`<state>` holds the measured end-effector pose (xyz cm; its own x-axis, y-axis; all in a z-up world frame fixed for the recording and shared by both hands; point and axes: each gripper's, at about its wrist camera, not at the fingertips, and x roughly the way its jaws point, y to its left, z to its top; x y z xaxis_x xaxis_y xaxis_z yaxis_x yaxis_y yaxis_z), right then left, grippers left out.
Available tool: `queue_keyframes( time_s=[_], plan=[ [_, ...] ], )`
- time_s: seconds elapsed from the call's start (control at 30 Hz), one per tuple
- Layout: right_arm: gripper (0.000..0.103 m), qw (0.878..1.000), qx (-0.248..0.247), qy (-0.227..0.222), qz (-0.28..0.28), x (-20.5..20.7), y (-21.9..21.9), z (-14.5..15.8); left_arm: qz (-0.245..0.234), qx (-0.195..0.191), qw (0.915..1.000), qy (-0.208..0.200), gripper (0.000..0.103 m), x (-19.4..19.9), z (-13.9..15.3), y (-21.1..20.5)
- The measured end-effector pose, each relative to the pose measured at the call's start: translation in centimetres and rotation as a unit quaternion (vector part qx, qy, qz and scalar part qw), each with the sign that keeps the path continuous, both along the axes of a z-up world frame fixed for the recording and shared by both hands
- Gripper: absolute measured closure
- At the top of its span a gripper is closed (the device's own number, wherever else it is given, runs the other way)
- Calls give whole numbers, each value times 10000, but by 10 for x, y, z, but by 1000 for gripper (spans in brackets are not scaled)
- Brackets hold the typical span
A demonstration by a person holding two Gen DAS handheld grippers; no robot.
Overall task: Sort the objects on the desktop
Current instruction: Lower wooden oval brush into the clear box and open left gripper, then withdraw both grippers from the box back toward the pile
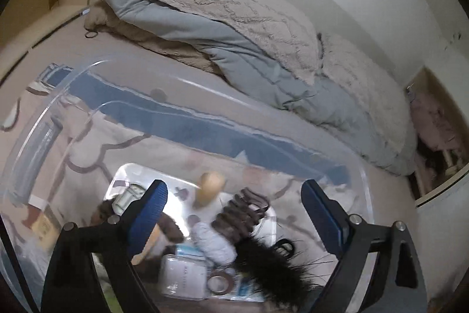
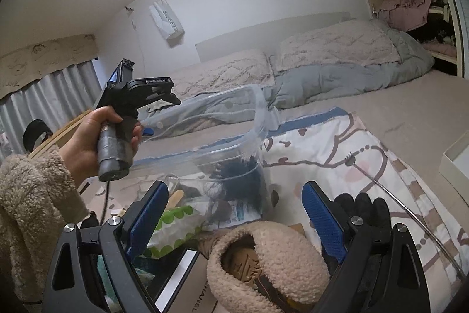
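I find both grippers with jaws apart and empty: the left gripper above the clear bin holding the black feathery brush, the right gripper over a fleece slipper.

A rumpled grey duvet and beige quilted pillows lie on the bed. A white paper bag hangs on the wall, grey curtains at left, pink clothes fill a shelf.
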<state>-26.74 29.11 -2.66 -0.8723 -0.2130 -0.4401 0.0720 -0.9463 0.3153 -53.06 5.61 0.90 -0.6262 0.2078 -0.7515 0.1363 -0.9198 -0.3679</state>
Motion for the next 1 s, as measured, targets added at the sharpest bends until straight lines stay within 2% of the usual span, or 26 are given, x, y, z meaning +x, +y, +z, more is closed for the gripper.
queue_keyframes(
  time_s=[0.27,0.77,1.0],
  plan=[
    [11,9998,132,45,110,4,-10,2,-9,190,9997,-127,10,8,-12,-16],
    [11,9994,201,111,256,8,-20,8,-256,-472,9975,457,10,45,11,-22],
    [11,9988,236,275,327,15,-29,19,-351,-977,9912,827,10,75,26,-21]
  ],
)
